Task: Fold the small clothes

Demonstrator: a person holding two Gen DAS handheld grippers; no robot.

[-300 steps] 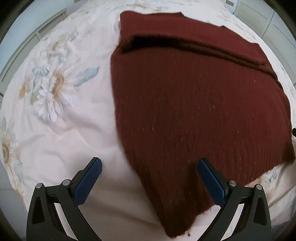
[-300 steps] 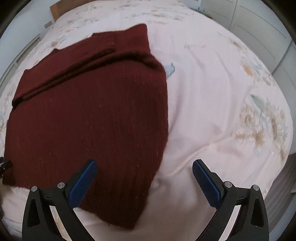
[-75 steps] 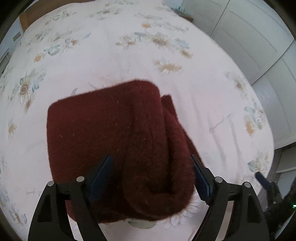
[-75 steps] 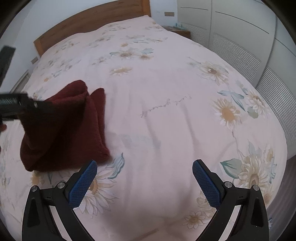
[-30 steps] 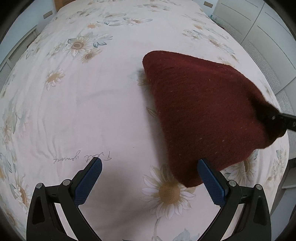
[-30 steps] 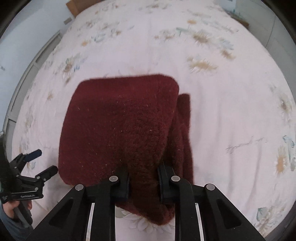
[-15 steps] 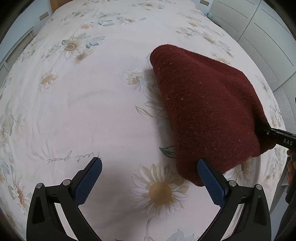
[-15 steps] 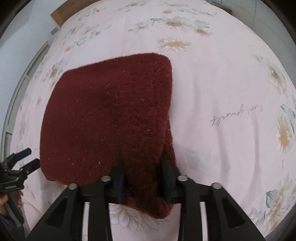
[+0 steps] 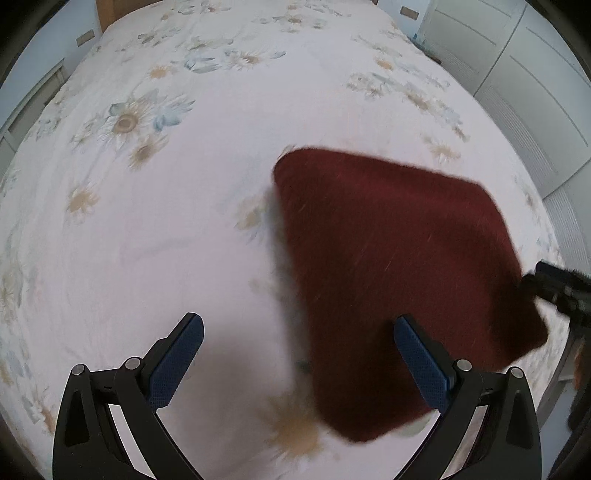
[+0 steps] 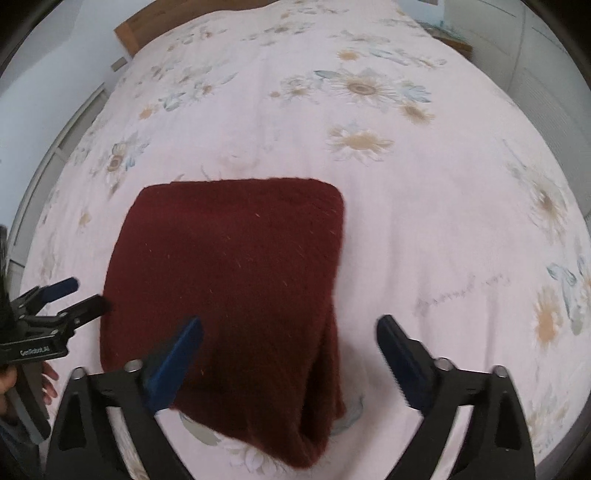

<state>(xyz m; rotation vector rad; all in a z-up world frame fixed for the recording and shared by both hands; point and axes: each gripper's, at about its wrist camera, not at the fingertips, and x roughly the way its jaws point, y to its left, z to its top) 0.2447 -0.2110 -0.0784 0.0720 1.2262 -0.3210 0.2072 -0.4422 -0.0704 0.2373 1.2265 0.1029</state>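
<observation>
A dark red knitted garment [image 10: 236, 291] lies folded into a thick square on the flowered bedspread [image 10: 424, 221]. It also shows in the left wrist view [image 9: 399, 266], to the right. My right gripper [image 10: 288, 332] is open, its jaws spread over the near edge of the garment and holding nothing. My left gripper [image 9: 295, 332] is open and empty over the bedspread [image 9: 147, 221], just left of the garment. The left gripper also shows at the left edge of the right wrist view [image 10: 55, 295], and the right gripper shows at the right edge of the left wrist view [image 9: 554, 284].
A wooden headboard [image 10: 129, 33] stands at the far end of the bed. White wardrobe doors [image 9: 517, 74] run along the right side. The bed's edge is close on the right of the garment.
My right gripper has opened and let go of the garment, which now lies flat on the bed. My left gripper stayed open and shifted a little.
</observation>
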